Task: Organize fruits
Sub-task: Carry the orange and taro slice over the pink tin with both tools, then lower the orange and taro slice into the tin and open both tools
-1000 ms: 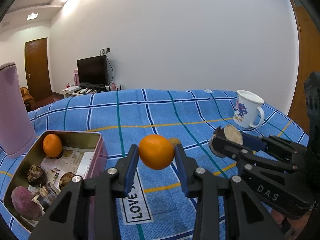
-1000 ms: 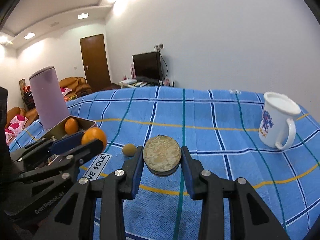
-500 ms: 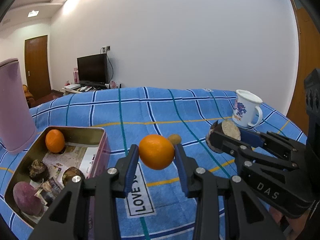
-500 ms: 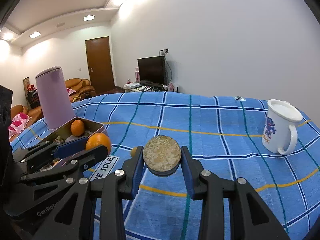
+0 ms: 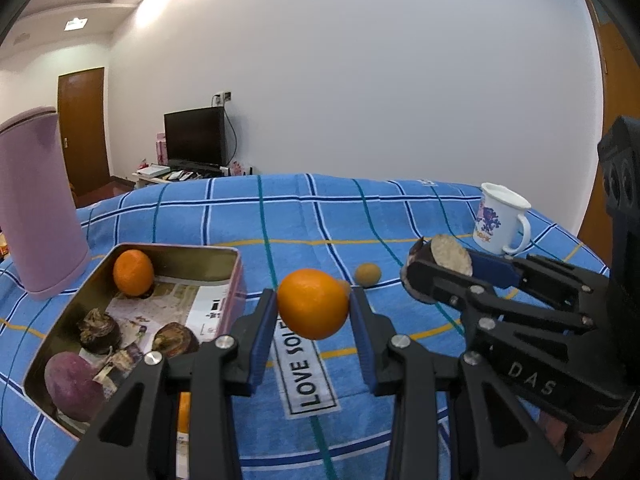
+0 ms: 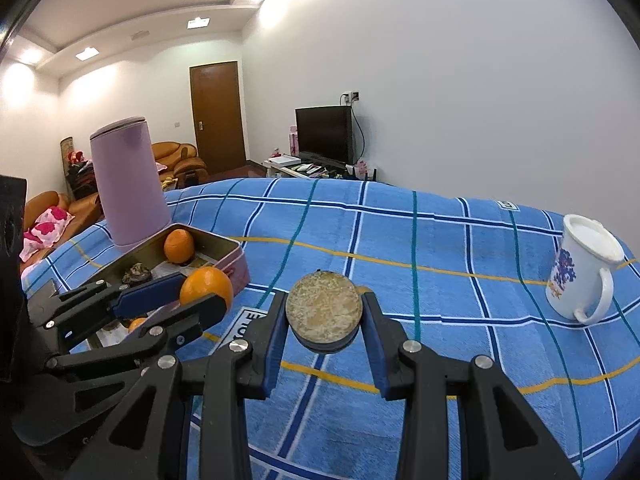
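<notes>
My left gripper (image 5: 313,309) is shut on an orange (image 5: 312,303), held above the blue plaid cloth just right of the open tin (image 5: 192,258). In the tin lie another orange (image 5: 133,272), two dark bulbs and a purple fruit (image 5: 70,384). To the right, my right gripper (image 5: 438,266) is shut on a cut brown root piece (image 5: 450,255). The right wrist view shows that piece (image 6: 324,312) cut face towards the camera between the blue pads, with the left gripper (image 6: 200,292) and its orange (image 6: 206,286) beside the tin (image 6: 224,242). A small brown round fruit (image 5: 367,274) lies on the cloth.
A tall pink canister (image 5: 36,200) stands behind the tin at the left. A white mug (image 5: 500,218) with a blue print stands at the far right on the cloth (image 6: 440,240). A label reading LOVE SOLE (image 5: 306,372) lies below the left gripper.
Both grippers have drifted sideways towards the tin, which now sits closer in both views. The small brown fruit has slipped behind the held root piece in the right wrist view. Both grips are unchanged.
</notes>
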Available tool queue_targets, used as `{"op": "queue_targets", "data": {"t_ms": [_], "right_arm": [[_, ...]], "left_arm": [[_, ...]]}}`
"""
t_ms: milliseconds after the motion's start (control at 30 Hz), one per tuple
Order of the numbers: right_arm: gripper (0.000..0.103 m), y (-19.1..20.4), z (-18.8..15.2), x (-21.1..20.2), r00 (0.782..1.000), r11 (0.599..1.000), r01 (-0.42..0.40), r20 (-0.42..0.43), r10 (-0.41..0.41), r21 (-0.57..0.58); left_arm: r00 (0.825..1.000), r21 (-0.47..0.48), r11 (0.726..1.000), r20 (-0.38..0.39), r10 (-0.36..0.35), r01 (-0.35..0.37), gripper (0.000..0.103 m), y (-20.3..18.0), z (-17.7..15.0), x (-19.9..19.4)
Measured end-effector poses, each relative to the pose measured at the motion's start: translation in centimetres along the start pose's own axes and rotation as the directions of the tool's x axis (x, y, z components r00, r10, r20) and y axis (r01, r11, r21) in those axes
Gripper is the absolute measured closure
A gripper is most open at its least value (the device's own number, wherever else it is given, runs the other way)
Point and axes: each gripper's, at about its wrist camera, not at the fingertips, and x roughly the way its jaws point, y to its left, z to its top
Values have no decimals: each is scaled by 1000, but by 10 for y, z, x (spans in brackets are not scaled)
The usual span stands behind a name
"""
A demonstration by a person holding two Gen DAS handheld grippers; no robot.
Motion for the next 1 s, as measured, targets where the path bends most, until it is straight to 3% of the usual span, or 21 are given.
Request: {"op": "queue_targets", "data": {"t_ms": [467, 1000], "right_arm": [[65, 38, 19, 12, 998, 996, -61, -13, 60, -67], [65, 87, 32, 33, 991, 982, -133, -37, 129, -131]], "left_arm": [[998, -49, 997, 20, 66, -65, 64, 44, 7, -18], [985, -138, 975, -12, 172, -172, 65, 116, 7, -25]]}}
